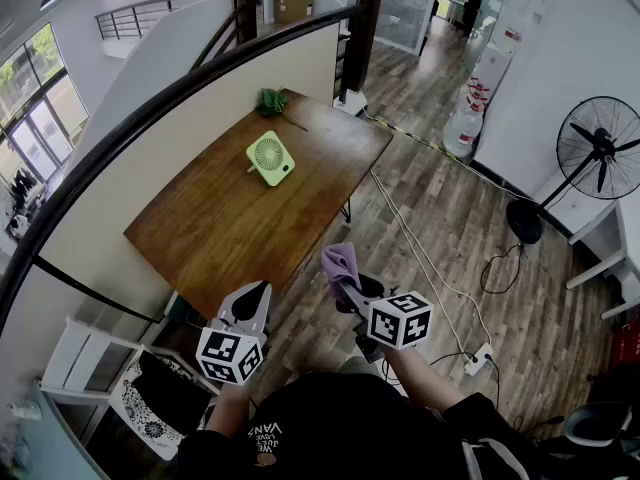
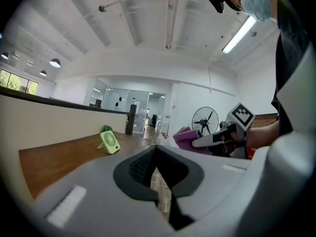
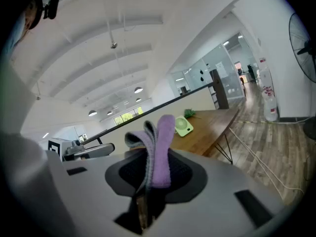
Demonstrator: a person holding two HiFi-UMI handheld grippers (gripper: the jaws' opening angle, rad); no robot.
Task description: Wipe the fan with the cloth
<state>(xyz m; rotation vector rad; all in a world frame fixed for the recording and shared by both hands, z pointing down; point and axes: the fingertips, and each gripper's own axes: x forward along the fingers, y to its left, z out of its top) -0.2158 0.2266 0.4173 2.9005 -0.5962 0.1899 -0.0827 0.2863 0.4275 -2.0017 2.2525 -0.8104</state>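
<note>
A small light-green fan (image 1: 270, 158) stands on the wooden table (image 1: 230, 238), far from both grippers; it also shows as the fan (image 2: 110, 142) and the fan (image 3: 183, 127). My right gripper (image 1: 343, 280) is shut on a folded purple cloth (image 1: 340, 261), held off the table's near right edge; the cloth (image 3: 159, 149) sticks up between its jaws. My left gripper (image 1: 253, 301) is shut with nothing in it, hovering at the table's near edge. The left gripper view shows the right gripper with the cloth (image 2: 190, 138) at its right.
A green plant-like object (image 1: 272, 100) lies at the table's far end by the wall. A big black pedestal fan (image 1: 598, 150) stands on the wood floor at right, with cables (image 1: 440, 278) and a power strip (image 1: 478, 358). A white chair (image 1: 110, 373) sits at lower left.
</note>
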